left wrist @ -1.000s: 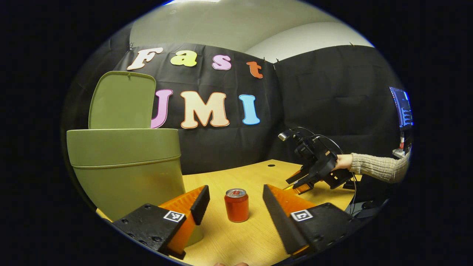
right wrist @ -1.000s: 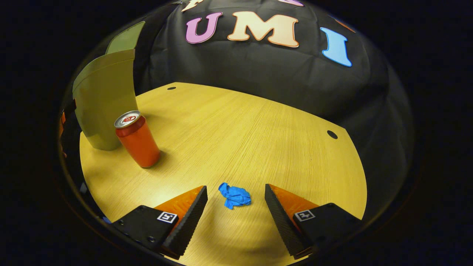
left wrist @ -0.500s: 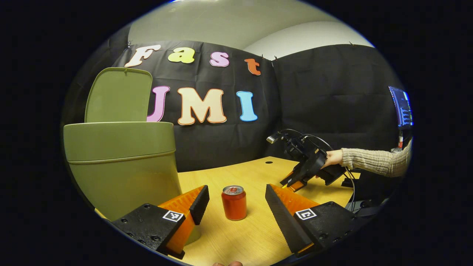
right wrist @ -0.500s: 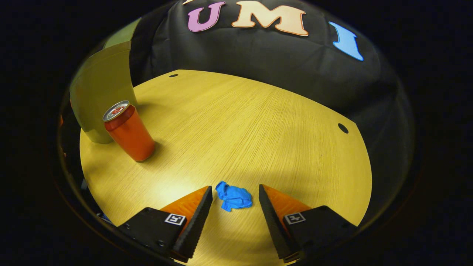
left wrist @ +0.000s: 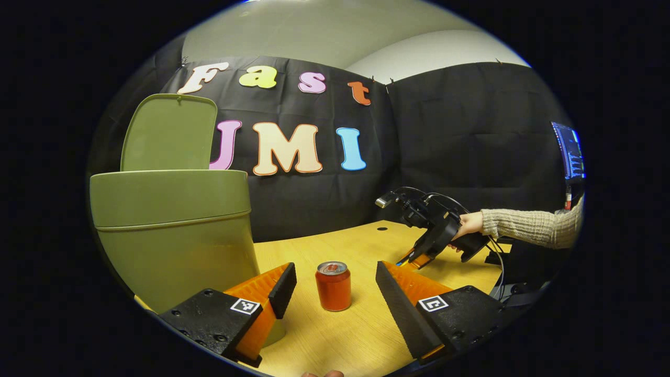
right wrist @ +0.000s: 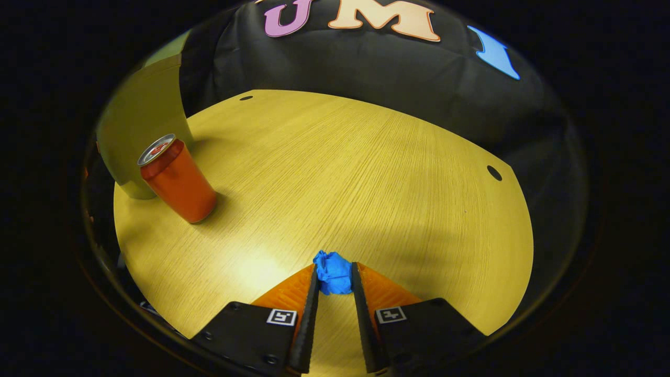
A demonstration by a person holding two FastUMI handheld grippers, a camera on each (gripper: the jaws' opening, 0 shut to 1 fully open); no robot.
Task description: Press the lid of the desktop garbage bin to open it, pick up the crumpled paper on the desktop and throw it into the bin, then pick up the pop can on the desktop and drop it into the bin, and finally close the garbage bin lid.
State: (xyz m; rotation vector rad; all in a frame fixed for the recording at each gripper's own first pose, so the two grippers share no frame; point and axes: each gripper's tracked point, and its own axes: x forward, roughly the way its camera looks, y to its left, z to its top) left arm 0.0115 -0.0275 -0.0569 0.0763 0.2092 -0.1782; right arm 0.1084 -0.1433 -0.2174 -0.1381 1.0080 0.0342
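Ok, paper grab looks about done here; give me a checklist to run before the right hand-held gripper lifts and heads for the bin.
1. Both fingers of the right hand-held gripper pressing the crumpled paper: ok, it is squeezed between them.
2. Paper off the desktop: not ok, it looks to rest on the wood.
3. Garbage bin lid open: ok, it stands upright behind the bin.
4. Pop can clear of the carry path: cannot tell; it stands upright next to the bin, so pass above it.
5. Left hand-held gripper out of the way: not ok, it sits open, low beside the bin, with the can ahead between its fingers.
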